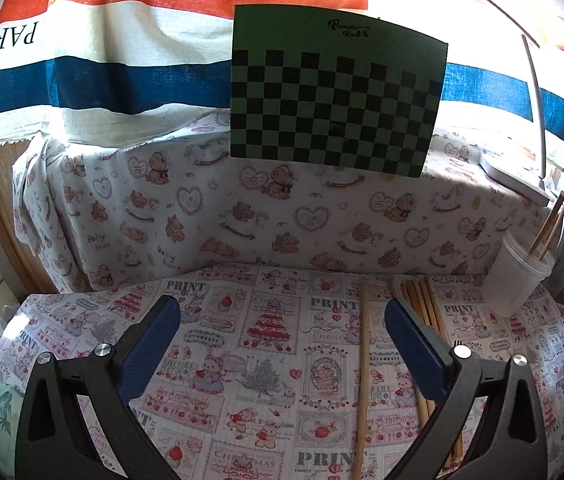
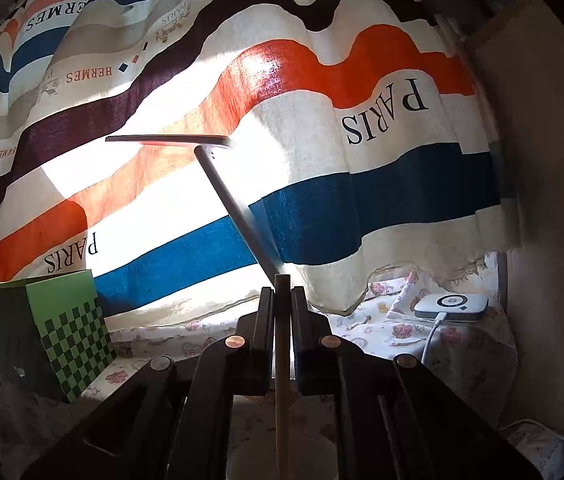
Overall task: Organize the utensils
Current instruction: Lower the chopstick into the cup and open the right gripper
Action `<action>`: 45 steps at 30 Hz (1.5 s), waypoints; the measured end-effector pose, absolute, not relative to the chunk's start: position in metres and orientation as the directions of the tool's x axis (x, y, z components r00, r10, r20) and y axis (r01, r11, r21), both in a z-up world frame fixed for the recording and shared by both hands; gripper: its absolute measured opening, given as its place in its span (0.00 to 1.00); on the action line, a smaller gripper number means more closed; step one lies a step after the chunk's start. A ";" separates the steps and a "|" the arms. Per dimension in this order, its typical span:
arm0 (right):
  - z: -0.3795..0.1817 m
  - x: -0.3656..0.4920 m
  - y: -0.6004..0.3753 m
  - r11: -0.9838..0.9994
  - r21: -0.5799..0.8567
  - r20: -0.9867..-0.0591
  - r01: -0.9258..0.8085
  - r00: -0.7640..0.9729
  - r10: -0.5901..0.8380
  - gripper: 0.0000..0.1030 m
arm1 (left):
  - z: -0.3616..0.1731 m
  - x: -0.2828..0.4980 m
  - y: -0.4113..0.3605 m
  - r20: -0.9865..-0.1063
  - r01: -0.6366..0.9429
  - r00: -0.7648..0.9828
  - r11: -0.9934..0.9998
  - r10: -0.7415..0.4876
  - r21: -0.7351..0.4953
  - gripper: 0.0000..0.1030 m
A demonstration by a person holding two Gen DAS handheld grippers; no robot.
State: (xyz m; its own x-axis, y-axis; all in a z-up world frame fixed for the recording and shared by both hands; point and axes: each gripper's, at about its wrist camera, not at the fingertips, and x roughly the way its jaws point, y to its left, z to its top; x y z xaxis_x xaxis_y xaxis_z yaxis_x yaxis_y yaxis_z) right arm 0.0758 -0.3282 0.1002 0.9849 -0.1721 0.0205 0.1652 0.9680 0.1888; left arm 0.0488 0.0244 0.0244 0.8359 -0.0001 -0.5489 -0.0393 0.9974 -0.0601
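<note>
— Above the clear cup (image 1: 516,276), the right tongs (image 2: 282,312) are clamped on one chopstick (image 2: 282,360), held upright

— Left tongs (image 1: 282,332) stand apart over the desk (image 1: 242,360), loose chopsticks (image 1: 422,300) beside them; ideally the stick's lower end enters the mouth before release

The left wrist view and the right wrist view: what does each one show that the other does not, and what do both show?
Only the left wrist view: the open left gripper over the printed tablecloth, loose chopsticks lying on it, and a translucent cup already holding chopsticks.

Only the right wrist view: the right gripper shut on one chopstick, and a white device with a cable.

Both: the striped PARIS curtain, the green checkered board and the desk lamp.
</note>
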 end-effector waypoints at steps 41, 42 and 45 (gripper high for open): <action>0.057 0.014 -0.299 0.966 0.258 -0.442 -0.019 0.887 0.135 0.85 | 0.059 0.009 0.022 -0.379 0.030 0.924 0.999 -0.045 -0.045 1.00; 0.057 0.013 -0.294 0.968 0.248 -0.455 -0.030 0.879 0.144 0.85 | 0.059 0.007 0.021 -0.378 0.040 0.924 0.999 -0.051 -0.037 0.99; 0.051 0.013 -0.278 0.973 0.226 -0.523 -0.057 0.835 0.170 0.85 | 0.053 0.007 0.018 -0.413 0.045 0.910 0.999 -0.042 -0.001 1.00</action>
